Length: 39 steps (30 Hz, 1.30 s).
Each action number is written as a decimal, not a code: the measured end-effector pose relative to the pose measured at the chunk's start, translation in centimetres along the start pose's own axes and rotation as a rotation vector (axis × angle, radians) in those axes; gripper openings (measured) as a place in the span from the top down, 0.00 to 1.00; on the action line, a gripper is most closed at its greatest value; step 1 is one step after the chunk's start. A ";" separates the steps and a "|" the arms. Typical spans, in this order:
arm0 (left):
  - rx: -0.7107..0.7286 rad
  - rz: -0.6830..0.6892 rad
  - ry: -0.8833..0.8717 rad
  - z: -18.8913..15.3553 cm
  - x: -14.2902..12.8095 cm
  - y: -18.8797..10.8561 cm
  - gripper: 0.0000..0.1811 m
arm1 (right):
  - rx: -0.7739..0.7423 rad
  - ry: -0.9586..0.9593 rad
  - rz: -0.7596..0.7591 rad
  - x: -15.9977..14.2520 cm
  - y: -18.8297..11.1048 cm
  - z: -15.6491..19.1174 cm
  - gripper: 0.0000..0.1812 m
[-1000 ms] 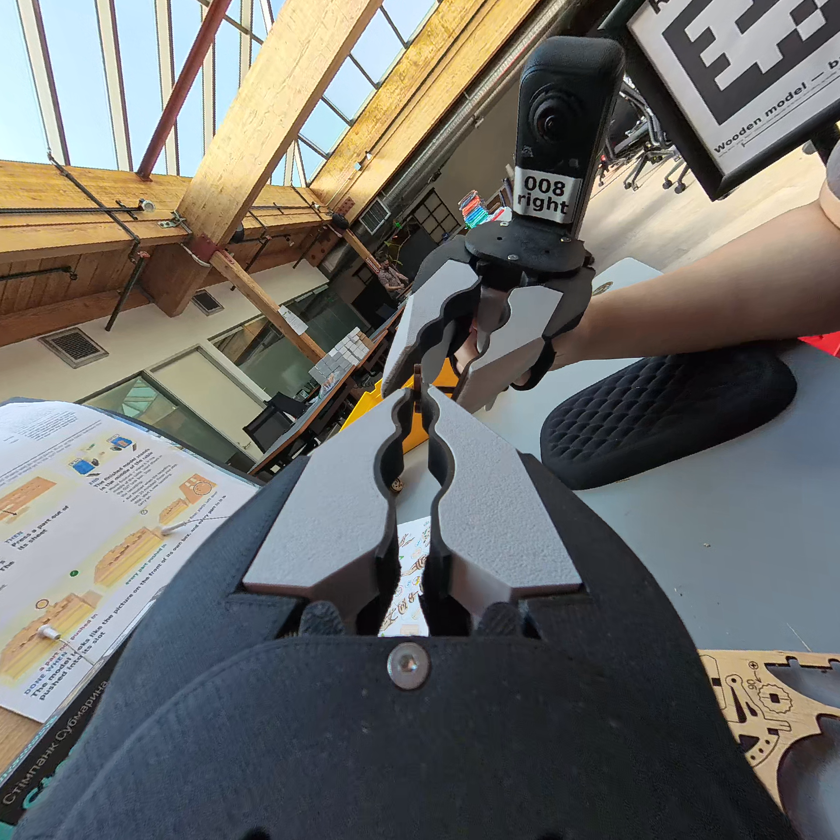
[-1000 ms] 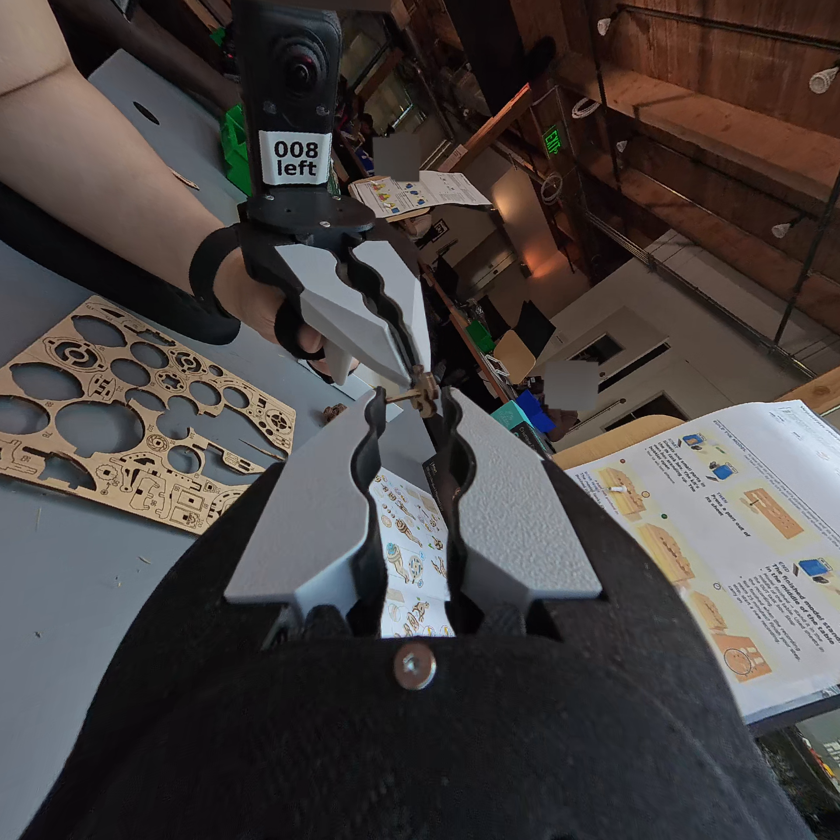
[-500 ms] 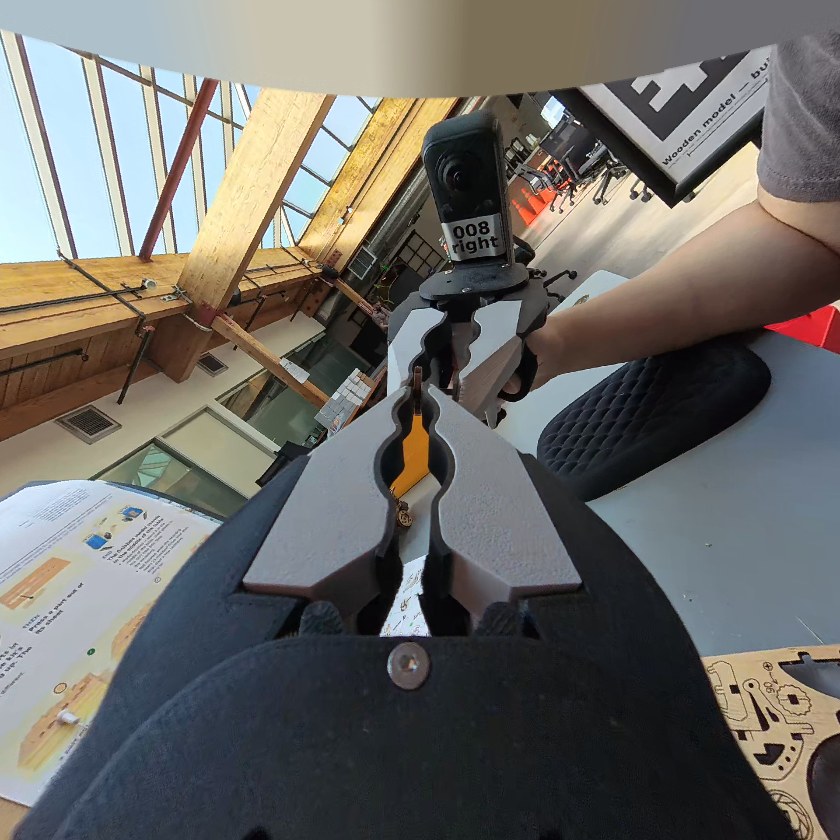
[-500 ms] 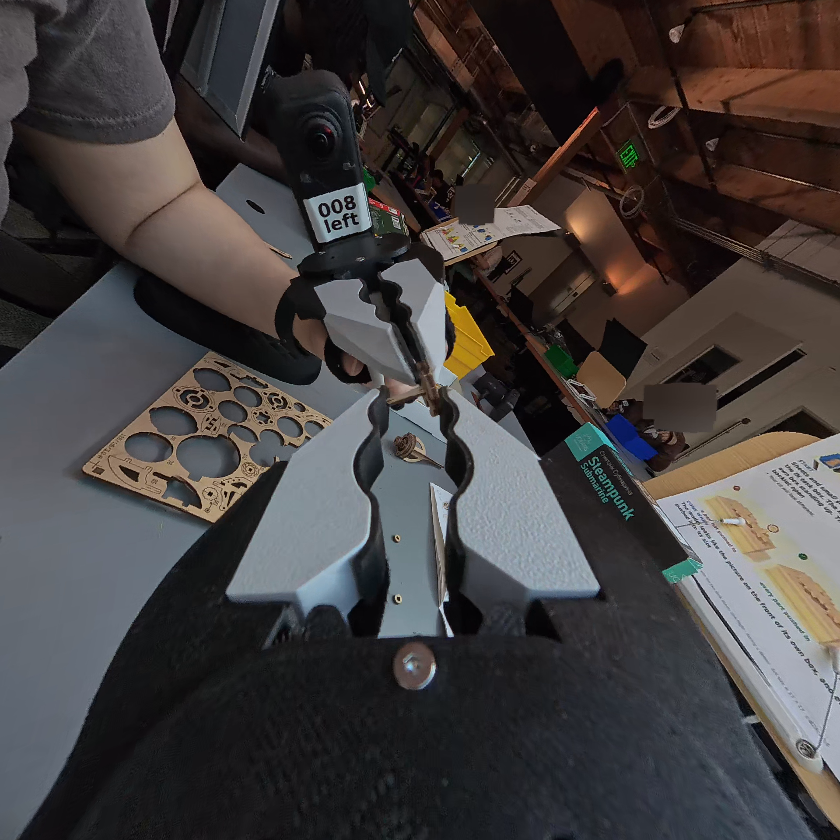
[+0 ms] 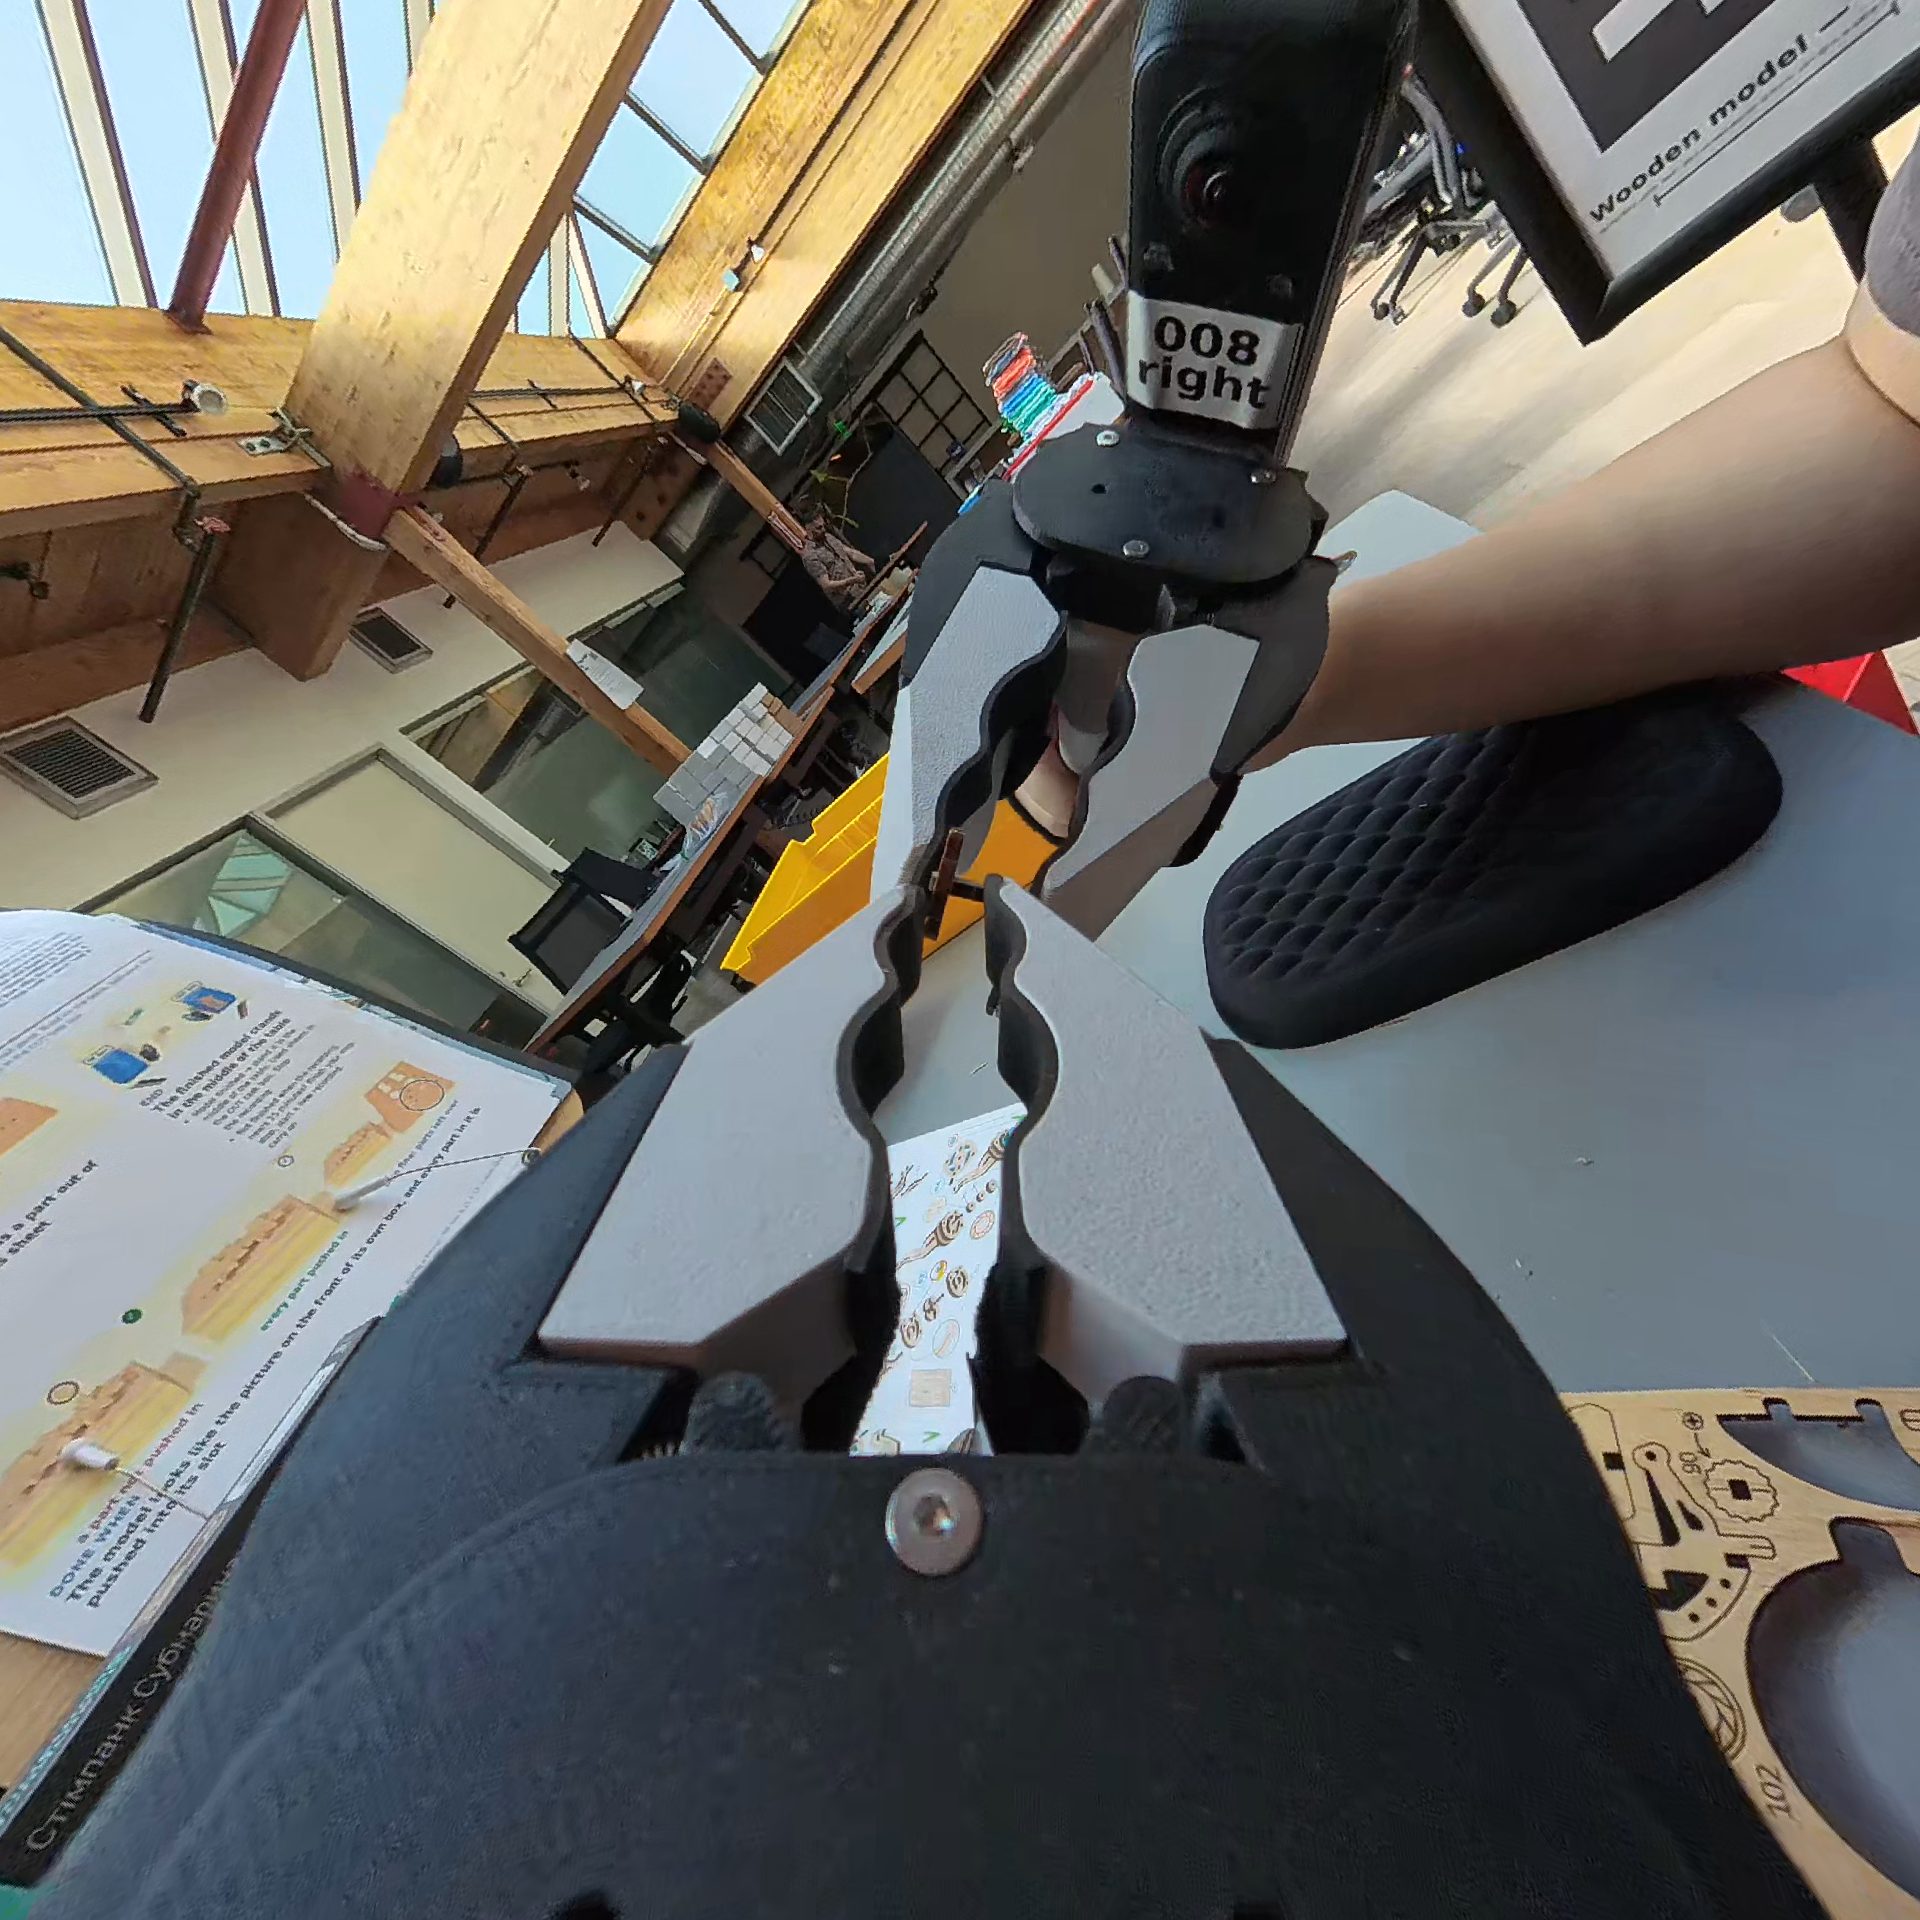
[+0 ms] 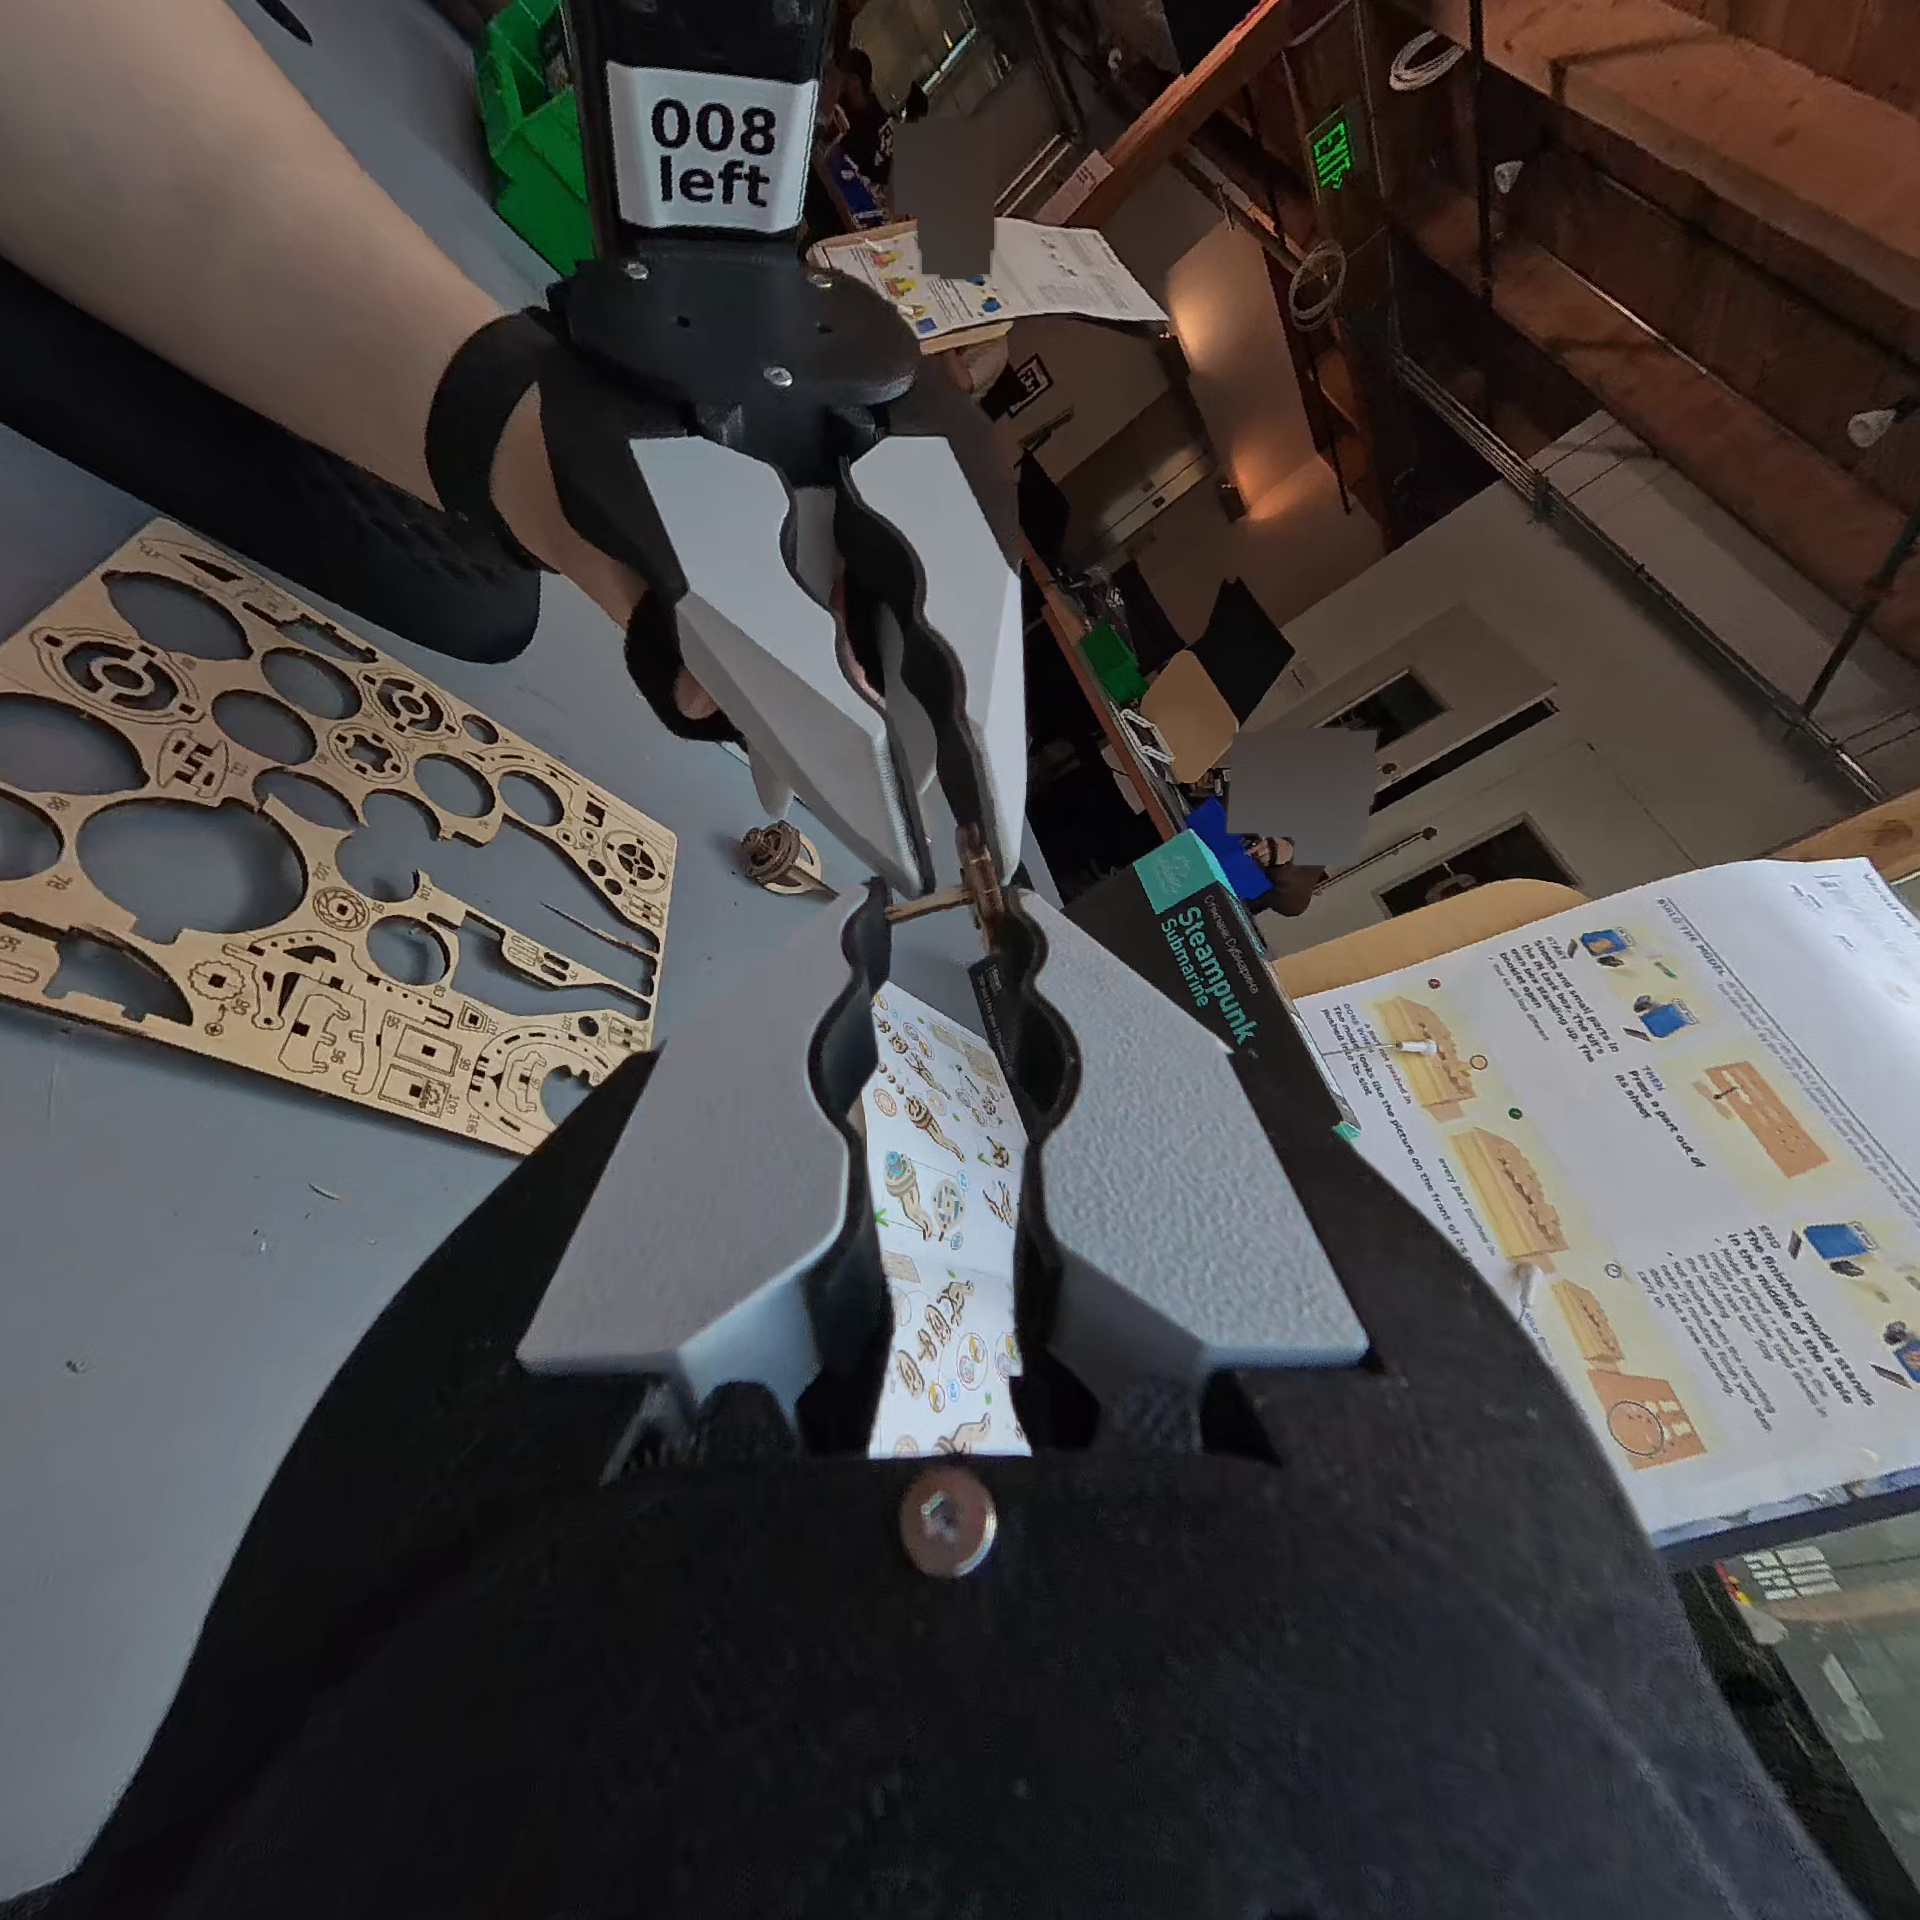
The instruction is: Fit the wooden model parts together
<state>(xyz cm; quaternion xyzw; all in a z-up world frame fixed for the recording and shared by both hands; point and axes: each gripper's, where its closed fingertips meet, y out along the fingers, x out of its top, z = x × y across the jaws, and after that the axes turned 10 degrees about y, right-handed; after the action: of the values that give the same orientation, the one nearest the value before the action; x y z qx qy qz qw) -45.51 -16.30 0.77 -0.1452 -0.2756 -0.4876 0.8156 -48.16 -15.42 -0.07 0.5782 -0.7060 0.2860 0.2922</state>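
Note:
A small wooden part, a thin stick (image 6: pixel 925 910) with a brown disc (image 6: pixel 971 862) on one end, hangs in the air between the two grippers. My right gripper (image 6: pixel 943 906) is shut on it, with the stick spanning its tips. My left gripper (image 5: pixel 954 902) faces it tip to tip. Its jaws stand a little apart around the disc (image 5: pixel 945 871), which lies near its left fingertip. The left gripper also shows in the right wrist view (image 6: pixel 951 857), and the right gripper in the left wrist view (image 5: pixel 982 883).
A plywood parts sheet (image 6: pixel 312 883) lies on the grey table (image 6: pixel 208 1299), with a small wooden assembly (image 6: pixel 774 852) beside it. An open instruction booklet (image 6: pixel 1621 1174), a dark box (image 6: pixel 1205 966) and a printed sheet (image 6: pixel 935 1195) lie below the grippers. A black wrist rest (image 5: pixel 1486 883) lies under the person's forearm. Only a small space, under 4 cm, lies between the two pairs of fingers.
The grippers drew back half a second ago and have now come close again. The left jaws, earlier pinched on the disc, now stand slightly apart. The right grip is unchanged.

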 end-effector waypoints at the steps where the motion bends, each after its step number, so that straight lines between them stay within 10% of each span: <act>1: -0.003 0.018 0.004 0.0 -0.3 0.0 0.95 | -0.020 -0.029 0.017 -0.2 0.0 -0.1 0.89; 11: 0.013 0.065 -0.168 0.9 -1.3 0.5 0.85 | -0.190 -0.245 0.122 -1.1 0.5 -1.2 0.90; 20: 0.122 0.122 0.053 1.0 -1.5 0.6 0.93 | -0.266 -0.316 0.168 -1.3 0.5 -2.0 0.89; 39: 0.182 0.160 0.012 1.4 -2.0 0.9 0.94 | -0.256 -0.219 0.225 -1.8 0.6 -2.3 0.90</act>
<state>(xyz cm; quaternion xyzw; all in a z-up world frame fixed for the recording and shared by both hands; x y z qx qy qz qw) -45.93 -13.76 0.72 -0.0892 -0.3014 -0.3950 0.8632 -48.25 -12.44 0.03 0.4815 -0.8244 0.1602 0.2508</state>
